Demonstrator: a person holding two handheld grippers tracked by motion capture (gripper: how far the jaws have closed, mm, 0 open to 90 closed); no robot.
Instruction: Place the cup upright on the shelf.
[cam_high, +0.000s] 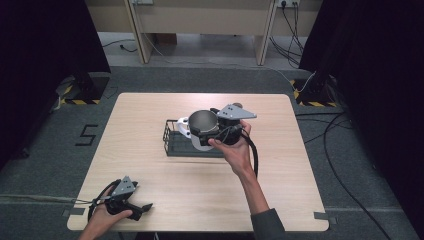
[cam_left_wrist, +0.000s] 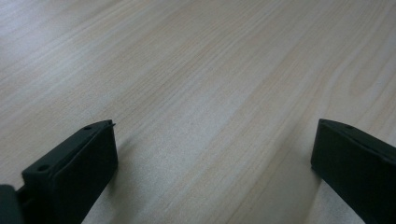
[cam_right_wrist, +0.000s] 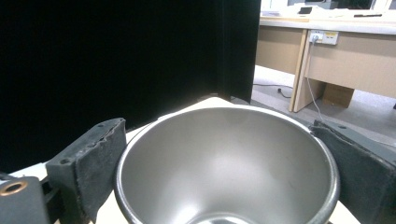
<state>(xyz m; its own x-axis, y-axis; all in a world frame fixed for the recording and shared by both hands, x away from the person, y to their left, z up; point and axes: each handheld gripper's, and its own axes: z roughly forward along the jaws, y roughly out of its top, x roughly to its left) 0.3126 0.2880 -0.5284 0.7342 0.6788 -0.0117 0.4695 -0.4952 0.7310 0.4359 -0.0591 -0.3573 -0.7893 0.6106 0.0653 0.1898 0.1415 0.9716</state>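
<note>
The round grey metal cup with a white outer wall (cam_high: 202, 127) is up off the table, clamped between the two black jaws of the right gripper (cam_high: 216, 131), which press on opposite sides of its rim; in the right gripper view the cup (cam_right_wrist: 224, 163) sits squarely between those jaws, its brushed inside bare as far down as the frame lets me see. It hangs above the near right part of the black wire rack (cam_high: 172, 142), a low rectangular basket in the middle of the pale wooden table (cam_high: 150, 170), and a second white cup-like piece (cam_high: 183, 125) seems to stand in the rack just behind and left of it (its exact shape is hard to make out). The step in hand looks like carrying the cup to or from that rack, and doing it well calls for keeping the rim level, holding the squeeze even so the smooth metal does not slip, and moving straight up or down so the base clears the wire wall and the neighbouring piece. I cannot tell whether anything else lies in the rack. The left gripper (cam_high: 131, 204) rests at the near left corner of the table, well apart from the rack, its jaws spread wide over bare wood with nothing between them.
</note>
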